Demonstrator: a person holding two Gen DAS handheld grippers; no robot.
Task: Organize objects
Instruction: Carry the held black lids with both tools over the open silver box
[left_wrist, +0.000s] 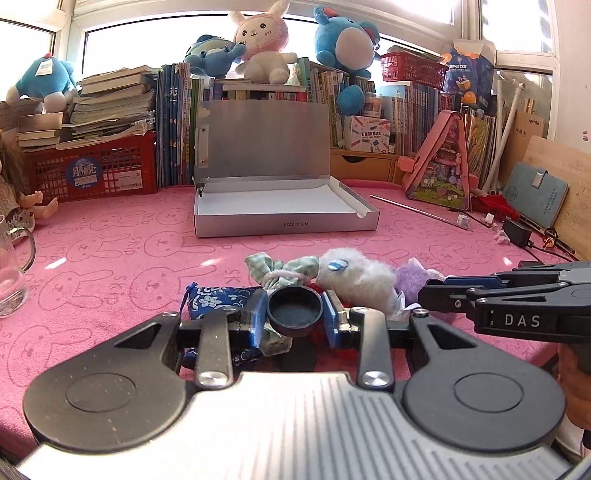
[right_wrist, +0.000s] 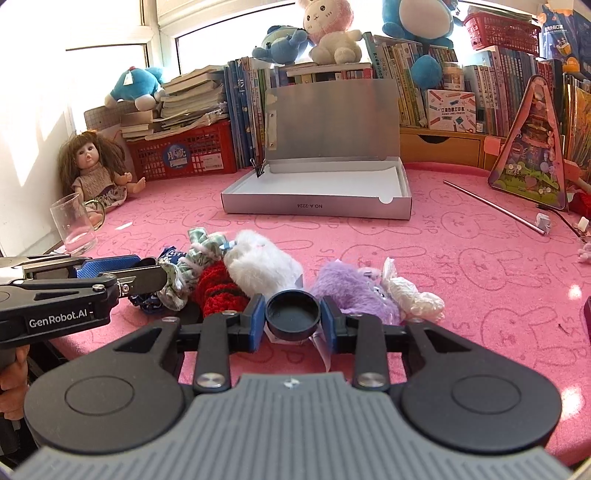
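Note:
A pile of small soft things lies on the pink mat: a blue floral pouch (left_wrist: 218, 301), a green checked scrunchie (left_wrist: 284, 271), a white fluffy toy (left_wrist: 360, 275), a purple fluffy toy (right_wrist: 351, 286) and a red knitted piece (right_wrist: 218, 290). An open silver box (left_wrist: 284, 206) stands behind them, lid up, and also shows in the right wrist view (right_wrist: 317, 194). My left gripper (left_wrist: 294, 317) hovers open over the pouch and scrunchie. My right gripper (right_wrist: 293, 316) hovers open beside the purple toy. Each gripper's jaws flank a black round cap fixed between them.
A clear glass (right_wrist: 74, 225) stands at the left, with a doll (right_wrist: 98, 166) behind it. Red baskets, book stacks and plush toys line the back. A metal rod (right_wrist: 495, 205) and a pink triangular case (right_wrist: 532, 147) lie at the right.

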